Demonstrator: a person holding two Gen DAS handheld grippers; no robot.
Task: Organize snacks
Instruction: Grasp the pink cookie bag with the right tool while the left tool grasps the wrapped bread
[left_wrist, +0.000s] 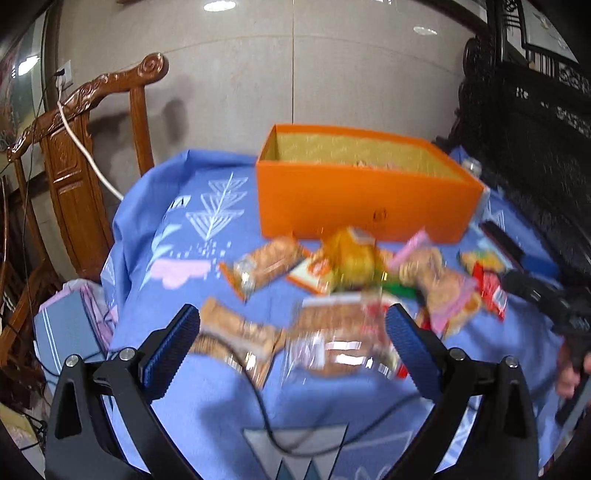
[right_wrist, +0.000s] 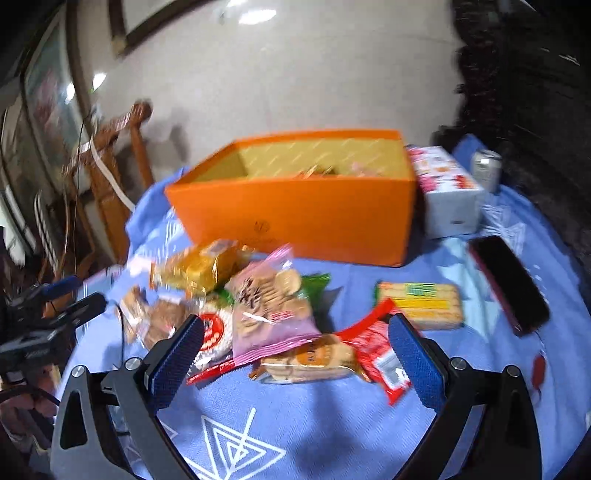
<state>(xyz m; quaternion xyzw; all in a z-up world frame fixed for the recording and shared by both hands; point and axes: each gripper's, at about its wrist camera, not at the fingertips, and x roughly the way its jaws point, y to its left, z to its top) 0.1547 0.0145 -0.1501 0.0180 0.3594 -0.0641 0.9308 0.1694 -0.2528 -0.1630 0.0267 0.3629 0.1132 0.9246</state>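
With both sets of jaws spread and holding nothing, the snack packets are all still loose on the blue cloth. Left gripper (left_wrist: 291, 332) hangs over a clear biscuit pack (left_wrist: 340, 332). Right gripper (right_wrist: 295, 341) has the pink packet (right_wrist: 271, 314) just ahead, left of centre. These look light, crinkly, slippery and crushable; grip a sealed edge. Orange box (right_wrist: 295, 218) sits beyond the pile.

Blue cloth (right_wrist: 332, 424) under snacks (right_wrist: 273, 314), box (right_wrist: 295, 218)
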